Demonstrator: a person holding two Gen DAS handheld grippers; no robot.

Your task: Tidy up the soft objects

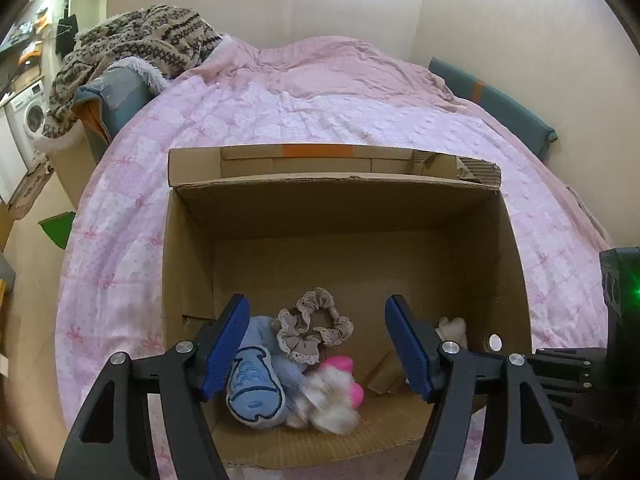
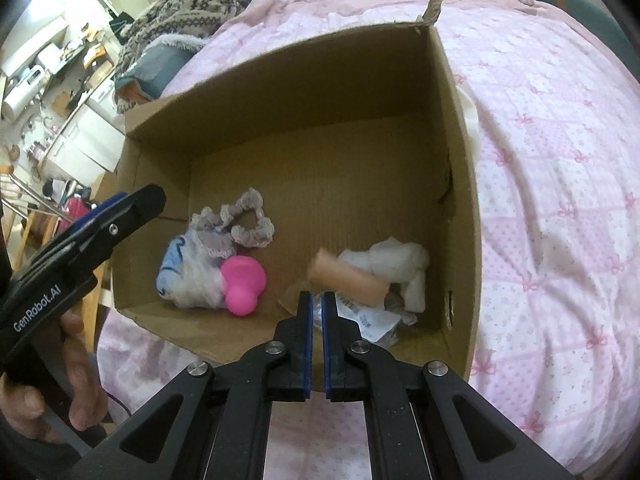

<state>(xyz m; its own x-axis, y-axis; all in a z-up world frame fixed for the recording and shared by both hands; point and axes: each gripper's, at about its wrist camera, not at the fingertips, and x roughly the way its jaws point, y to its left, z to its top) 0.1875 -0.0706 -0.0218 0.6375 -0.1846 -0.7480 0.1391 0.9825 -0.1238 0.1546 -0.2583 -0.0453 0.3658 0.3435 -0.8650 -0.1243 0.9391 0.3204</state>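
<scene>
Blue-padded fingers of the left gripper (image 1: pixel 318 344) are spread wide over the near edge of an open cardboard box (image 1: pixel 188 264), with nothing held between them. Directly ahead of this gripper, on the box floor, a beige lace-edged scrunchie (image 1: pixel 312 326) is seen resting partly on a light blue plush item (image 1: pixel 256 388); just to the right of that, a white fluffy item (image 1: pixel 332 396) and a pink soft toy (image 1: pixel 346 366) lie touching.

The right gripper (image 2: pixel 317 300) is shown with its jaws drawn nearly together, a narrow slit left between the pads, and nothing gripped. Just beyond its tips, a tan cylindrical object (image 2: pixel 348 282), blurred, lies beside a white soft bundle (image 2: pixel 396 266) and a crumpled printed wrapper (image 2: pixel 360 318). To its left, the other gripper and the hand (image 2: pixel 80 380) holding it are visible. The box stands on a pink quilt (image 2: pixel 560 200).
</scene>
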